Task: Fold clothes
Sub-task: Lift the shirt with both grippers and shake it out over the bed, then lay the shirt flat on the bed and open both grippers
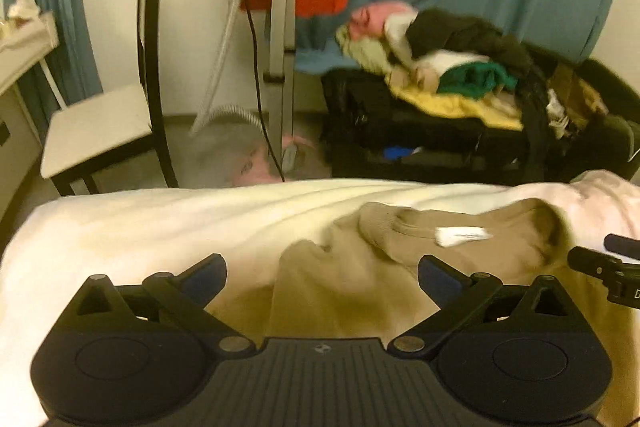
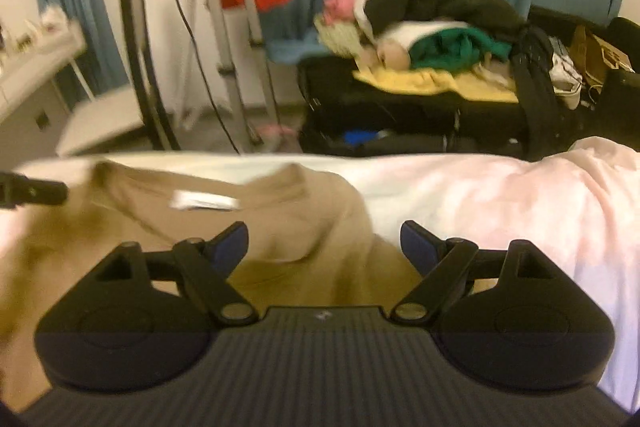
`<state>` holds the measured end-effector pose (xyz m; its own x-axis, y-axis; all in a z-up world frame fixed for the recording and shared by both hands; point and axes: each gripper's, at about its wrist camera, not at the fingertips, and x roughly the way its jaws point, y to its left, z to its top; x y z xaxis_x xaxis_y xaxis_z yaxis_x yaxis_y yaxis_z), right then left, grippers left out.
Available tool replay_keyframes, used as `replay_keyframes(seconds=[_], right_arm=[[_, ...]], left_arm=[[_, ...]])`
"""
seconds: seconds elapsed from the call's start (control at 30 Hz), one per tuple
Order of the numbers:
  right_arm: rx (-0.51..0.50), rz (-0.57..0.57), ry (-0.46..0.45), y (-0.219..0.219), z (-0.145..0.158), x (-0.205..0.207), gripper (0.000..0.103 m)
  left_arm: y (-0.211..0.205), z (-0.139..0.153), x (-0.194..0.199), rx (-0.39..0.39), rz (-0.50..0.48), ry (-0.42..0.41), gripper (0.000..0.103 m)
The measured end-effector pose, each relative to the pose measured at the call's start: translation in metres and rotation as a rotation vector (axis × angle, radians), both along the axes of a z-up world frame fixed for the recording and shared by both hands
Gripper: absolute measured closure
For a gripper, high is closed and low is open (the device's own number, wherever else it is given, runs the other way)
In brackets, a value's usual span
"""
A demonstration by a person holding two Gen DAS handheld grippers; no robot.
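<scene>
The left tongs (image 1: 322, 277) are angled down over a tan shirt (image 1: 400, 267), their blue-padded fingers (image 1: 436, 279) spread wide with nothing gripped. The right tongs (image 2: 324, 245) are held the same way just beside them, open and empty. A white label (image 2: 204, 202) is sewn inside the shirt's collar; its print is too blurred to be read. The shirt is spread, wrinkled, collar away from the cameras, on a bed (image 1: 140, 223) covered with a white sheet, a pale pink cloth (image 2: 500, 195) lying beside it.
</scene>
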<state>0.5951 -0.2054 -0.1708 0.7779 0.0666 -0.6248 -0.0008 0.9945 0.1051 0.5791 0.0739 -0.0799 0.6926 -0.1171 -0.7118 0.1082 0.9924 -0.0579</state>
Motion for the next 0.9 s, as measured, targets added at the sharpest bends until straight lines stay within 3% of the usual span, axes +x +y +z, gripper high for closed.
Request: replay_keyframes(seconds=[0.13, 0.3, 0.43, 0.53, 0.73, 0.9], right_arm=[[0.047, -0.012, -0.097, 0.011, 0.029, -0.067, 0.019], [0.1, -0.069, -0.228, 0.026, 0.061, -0.174, 0.018], [0.124, -0.087, -0.28, 0.031, 0.074, -0.257, 0.018], [0.145, -0.094, -0.303, 0.031, 0.078, -0.314, 0.018], [0.125, -0.083, -0.351, 0.031, 0.067, -0.38, 0.018], [0.125, -0.078, -0.399, 0.029, 0.04, -0.411, 0.018]], left_arm=[[-0.005, 0.025, -0.073, 0.009, 0.014, -0.119, 0.0], [-0.022, 0.059, -0.208, 0.031, -0.025, -0.274, 0.0], [-0.031, 0.078, -0.31, 0.019, -0.056, -0.357, 0.0], [-0.035, 0.084, -0.365, 0.003, -0.059, -0.4, 0.0], [-0.032, 0.081, -0.438, -0.032, -0.022, -0.447, 0.0], [-0.027, 0.066, -0.467, -0.039, 0.004, -0.457, 0.0]])
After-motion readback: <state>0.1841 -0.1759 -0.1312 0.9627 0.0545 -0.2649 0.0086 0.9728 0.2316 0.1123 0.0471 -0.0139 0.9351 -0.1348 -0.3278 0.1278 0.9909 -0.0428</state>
